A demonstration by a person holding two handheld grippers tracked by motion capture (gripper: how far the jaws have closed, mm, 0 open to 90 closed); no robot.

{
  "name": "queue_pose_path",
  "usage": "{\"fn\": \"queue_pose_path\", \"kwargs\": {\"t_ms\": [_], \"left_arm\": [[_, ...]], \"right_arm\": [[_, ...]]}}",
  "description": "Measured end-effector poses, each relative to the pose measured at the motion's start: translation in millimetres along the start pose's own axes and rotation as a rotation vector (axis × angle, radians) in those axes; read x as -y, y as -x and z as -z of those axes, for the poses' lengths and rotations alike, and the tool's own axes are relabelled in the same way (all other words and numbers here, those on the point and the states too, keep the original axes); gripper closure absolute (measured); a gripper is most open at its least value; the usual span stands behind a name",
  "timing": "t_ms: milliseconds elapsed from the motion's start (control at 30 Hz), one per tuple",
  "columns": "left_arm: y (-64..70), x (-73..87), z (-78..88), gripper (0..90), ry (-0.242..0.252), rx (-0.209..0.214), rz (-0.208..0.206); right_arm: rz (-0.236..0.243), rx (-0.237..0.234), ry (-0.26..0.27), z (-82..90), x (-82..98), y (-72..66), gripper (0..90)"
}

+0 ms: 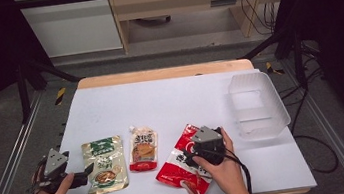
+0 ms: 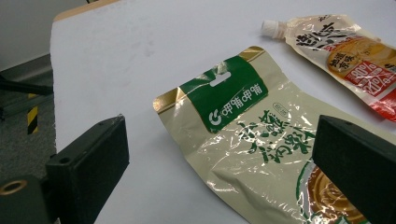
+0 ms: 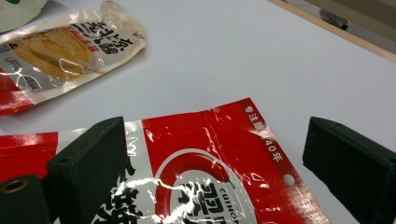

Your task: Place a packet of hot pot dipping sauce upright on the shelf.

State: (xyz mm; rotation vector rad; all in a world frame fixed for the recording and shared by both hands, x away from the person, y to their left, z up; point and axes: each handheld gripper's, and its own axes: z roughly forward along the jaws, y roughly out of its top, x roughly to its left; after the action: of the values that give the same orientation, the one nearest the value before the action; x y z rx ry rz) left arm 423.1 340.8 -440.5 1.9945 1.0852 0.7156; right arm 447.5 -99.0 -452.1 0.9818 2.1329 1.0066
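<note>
Pouches (image 1: 104,166) between spread fingers (image 2: 88,163)

Three flat pouches are lying before me: green-topped cream pouch (image 1: 104,166) at nine o'clock, spouted orange pouch (image 1: 143,148) beside it, red pouch (image 1: 185,163) at three.

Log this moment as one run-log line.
left gripper: open, over green pouch | right gripper: open, over red pouch | spouted pouch: between them | clear bin: far right, empty
</note>
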Motion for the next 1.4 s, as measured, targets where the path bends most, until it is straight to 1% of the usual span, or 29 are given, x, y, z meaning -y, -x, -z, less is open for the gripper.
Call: {"fn": "queue_pose_path", "kwargs": {"t_ms": [67,200,367,400,467,500,600,633,667,733,833,867,900,933,1067,1100,1133,1200,1233,1267,1300,1400], "left_arm": [[-0.5,0.1,-0.7,3.6,0.001,0.000,0.002],[-2.5,0.2,-3.3,3.6,-0.004,0.007,-0.005],[-6.3,-0.4,-6.9,4.0,-0.005,0.011,-0.012],[-8.4,-0.5,-9.8,4.7,-0.007,0.015,-0.014],[-12.5,0.2,-15.7,5.2,-0.026,0.015,-0.016],[-12.5,0.2,-15.7,5.7,-0.026,0.015,-0.016],[-19.8,2.9,-24.2,6.4,-0.065,0.017,-0.019],[-19.8,2.9,-24.2,6.6,-0.065,0.017,-0.019],[-23.1,4.7,-28.6,6.9,-0.073,0.030,-0.019],[-25.6,5.5,-33.8,7.6,-0.086,0.042,-0.011],[-26.0,3.4,-41.5,9.6,-0.098,0.063,-0.026],[-26.0,3.4,-41.5,10.0,-0.098,0.063,-0.026],[-25.5,2.8,-44.5,10.2,-0.103,0.073,-0.027],[-26.6,2.6,-48.5,10.4,-0.106,0.091,-0.012],[-31.0,3.3,-54.7,11.7,-0.124,0.095,-0.009],[-35.3,4.6,-57.1,14.1,-0.112,0.125,0.020],[-36.4,4.7,-57.0,17.6,-0.110,0.137,0.021],[-35.6,3.9,-57.7,20.2,-0.102,0.166,0.022],[-33.8,3.5,-58.2,21.1,-0.104,0.186,0.023],[-32.1,3.3,-58.6,21.8,-0.105,0.191,0.024],[-30.4,2.9,-58.6,22.8,-0.114,0.206,0.017],[-28.3,2.1,-57.9,27.1,-0.122,0.206,0.006]], "right_arm": [[-0.003,0.007,0.000,-0.4,0.0,-0.2,7.3],[0.016,0.018,0.005,0.5,0.8,-1.4,7.6],[0.016,0.017,-0.005,1.0,1.4,-1.0,7.8],[0.019,0.020,-0.011,1.0,1.7,-0.8,8.3],[0.022,0.022,-0.018,0.6,1.8,-0.8,8.6],[0.022,0.022,-0.018,0.6,1.8,-0.8,8.6],[0.026,0.024,-0.034,-1.7,1.8,-1.6,9.1],[0.026,0.024,-0.034,-1.7,1.8,-1.6,9.1],[0.031,0.024,-0.036,-2.4,1.7,-2.8,9.4],[0.037,0.023,-0.038,-2.8,1.6,-3.8,9.6],[0.043,0.021,-0.039,-2.5,1.5,-5.2,9.9],[0.043,0.020,-0.040,-2.2,1.5,-5.4,9.9],[0.043,0.021,-0.042,-2.3,1.5,-5.5,9.9],[0.045,0.021,-0.044,-2.4,1.5,-5.4,10.0],[0.043,0.019,-0.049,-3.6,1.4,-5.6,10.2],[0.051,0.016,-0.051,-4.2,1.1,-6.4,10.4],[0.051,0.014,-0.050,-4.2,1.0,-7.1,10.4],[0.060,0.014,-0.053,-4.2,1.0,-7.9,10.4],[0.062,0.015,-0.054,-4.3,1.1,-8.0,10.5],[0.062,0.015,-0.054,-4.4,1.1,-7.9,10.5],[0.061,0.015,-0.055,-4.5,1.0,-7.8,10.6],[0.058,0.016,-0.057,-4.2,1.2,-7.7,10.7]]}}
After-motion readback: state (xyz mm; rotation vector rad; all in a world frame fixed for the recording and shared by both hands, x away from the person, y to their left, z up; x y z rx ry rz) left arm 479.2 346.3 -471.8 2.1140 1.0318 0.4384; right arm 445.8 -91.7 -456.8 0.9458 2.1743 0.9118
